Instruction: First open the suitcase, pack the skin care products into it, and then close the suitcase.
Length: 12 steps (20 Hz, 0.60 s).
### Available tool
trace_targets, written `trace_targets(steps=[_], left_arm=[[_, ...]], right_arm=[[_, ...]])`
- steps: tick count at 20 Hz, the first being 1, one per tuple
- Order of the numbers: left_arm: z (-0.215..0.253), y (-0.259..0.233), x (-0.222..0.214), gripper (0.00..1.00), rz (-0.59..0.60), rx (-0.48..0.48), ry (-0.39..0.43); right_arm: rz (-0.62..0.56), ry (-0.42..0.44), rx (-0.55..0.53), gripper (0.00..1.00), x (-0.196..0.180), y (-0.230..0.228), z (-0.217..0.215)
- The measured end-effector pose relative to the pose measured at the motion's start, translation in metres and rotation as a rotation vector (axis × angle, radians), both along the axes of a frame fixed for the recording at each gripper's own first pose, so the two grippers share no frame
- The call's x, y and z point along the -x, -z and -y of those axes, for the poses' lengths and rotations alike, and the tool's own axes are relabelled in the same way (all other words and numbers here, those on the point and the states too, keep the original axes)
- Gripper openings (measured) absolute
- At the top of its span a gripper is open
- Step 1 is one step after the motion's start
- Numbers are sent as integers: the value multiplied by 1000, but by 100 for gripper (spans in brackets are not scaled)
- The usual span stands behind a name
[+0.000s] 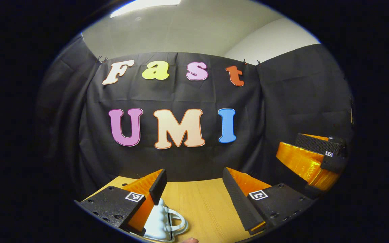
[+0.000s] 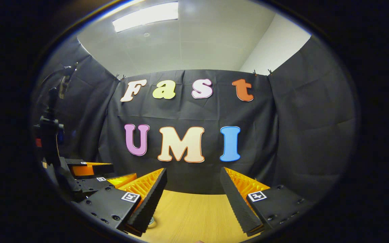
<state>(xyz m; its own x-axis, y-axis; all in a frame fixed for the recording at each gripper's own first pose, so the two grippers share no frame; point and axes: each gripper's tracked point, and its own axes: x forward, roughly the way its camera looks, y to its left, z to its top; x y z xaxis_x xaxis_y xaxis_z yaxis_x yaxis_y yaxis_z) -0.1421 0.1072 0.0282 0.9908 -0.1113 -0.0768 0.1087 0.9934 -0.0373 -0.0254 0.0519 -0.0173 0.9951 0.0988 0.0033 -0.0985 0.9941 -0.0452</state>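
Now | left gripper [image 1: 194, 189]: jaws wide apart, holding nothing | right gripper [image 2: 192, 189]: jaws wide apart, holding nothing | white handled suitcase [image 1: 162, 222]: on wooden worktop [image 1: 201, 206], beneath left gripper's left finger.

suitcase [image 1: 162, 221]: small, white, bumpy-ribbed shell | looped handle on its right side | lies on wooden table, at the view's bottom edge

From my left gripper [image 1: 194, 184] the table [image 1: 201, 206] runs ahead to the booth wall [image 1: 181, 158]. A suitcase [image 1: 162, 221] lies on the table low left, partly behind my left finger. My right gripper [image 1: 316, 158] hangs off to the right, and from its own view, my left gripper sits to its left
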Motion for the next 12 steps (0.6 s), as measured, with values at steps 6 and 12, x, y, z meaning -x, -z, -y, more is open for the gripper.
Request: trace_targets(steps=[6,12], left_arm=[[-1,0,9,96,3,7,25],[0,-1,15,96,3,-15,45]], right_arm=[[43,42,6,99,24,-19,0],[65,48,14,99,39,-29,-7]])
